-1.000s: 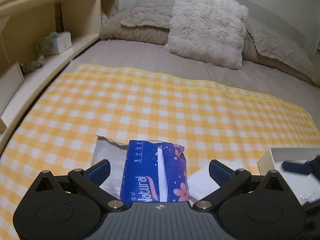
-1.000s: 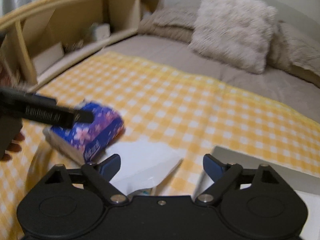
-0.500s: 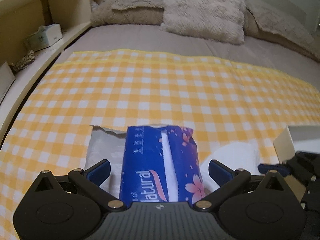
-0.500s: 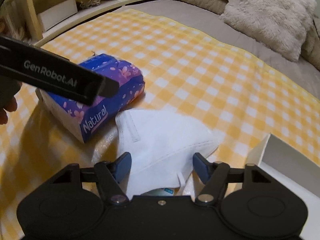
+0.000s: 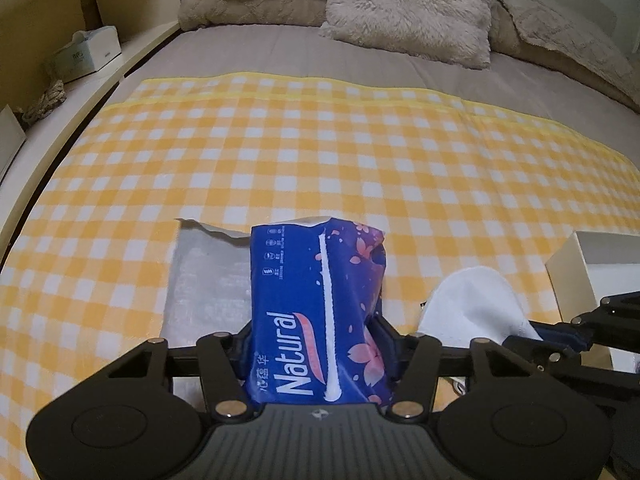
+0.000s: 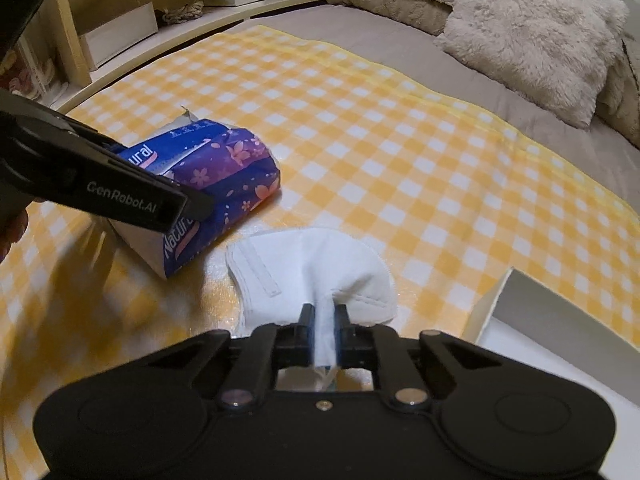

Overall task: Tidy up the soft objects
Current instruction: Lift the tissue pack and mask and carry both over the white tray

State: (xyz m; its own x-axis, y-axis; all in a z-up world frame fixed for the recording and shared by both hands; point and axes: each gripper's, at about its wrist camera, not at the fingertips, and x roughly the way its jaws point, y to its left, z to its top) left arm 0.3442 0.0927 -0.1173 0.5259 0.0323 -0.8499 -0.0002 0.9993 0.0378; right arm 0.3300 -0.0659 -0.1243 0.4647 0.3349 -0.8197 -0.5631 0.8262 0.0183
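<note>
- The left gripper [image 5: 316, 332] was closing its jaws on the blue tissue pack [image 5: 316, 300], its pads pressed into the pack's near end so that the wrapper buckled between them.
- The pack lay on the yellow checked cloth [image 5: 320, 160], over a flat clear plastic bag [image 5: 204, 276] that showed along its left side.
- The right gripper [image 6: 324, 324] was clamped tight on a pinched fold of the white face mask [image 6: 316, 264], which lay just right of the pack and apart from it.
- A white box [image 6: 532, 312] sat near the mask's right side, its rim close to the right gripper.
- Beyond both things the cloth ran bare to its far edge, then grey bedding up to the fluffy pillow [image 5: 412, 8].
- A wooden shelf [image 5: 92, 92] bounded the left side.
</note>
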